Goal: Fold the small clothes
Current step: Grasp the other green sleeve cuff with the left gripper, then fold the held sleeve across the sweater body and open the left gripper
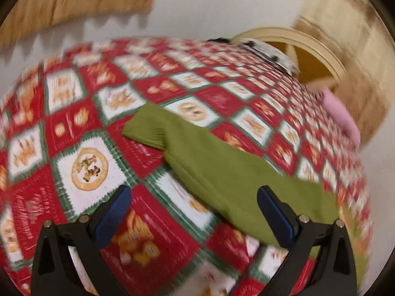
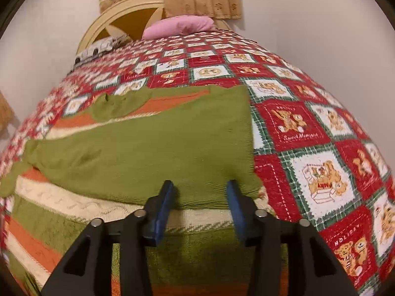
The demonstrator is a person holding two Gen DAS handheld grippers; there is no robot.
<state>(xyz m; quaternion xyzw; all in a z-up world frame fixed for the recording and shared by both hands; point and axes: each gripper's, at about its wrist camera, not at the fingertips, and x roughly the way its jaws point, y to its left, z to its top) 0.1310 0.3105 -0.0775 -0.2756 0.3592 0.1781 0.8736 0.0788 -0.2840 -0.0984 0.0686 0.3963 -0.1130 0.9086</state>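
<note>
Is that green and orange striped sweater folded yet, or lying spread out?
Partly folded. A green panel of the sweater lies doubled over its striped body, and a sleeve still sticks out across the quilt.

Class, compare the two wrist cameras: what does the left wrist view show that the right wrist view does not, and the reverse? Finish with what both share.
Only the left wrist view shows the green sleeve stretched alone across the quilt, and the left gripper, open and empty.

Only the right wrist view shows the sweater's striped body, its folded-over green panel, and the right gripper, open at that panel's near edge.

Both show the teddy-bear quilt, pink pillow and round headboard.
</note>
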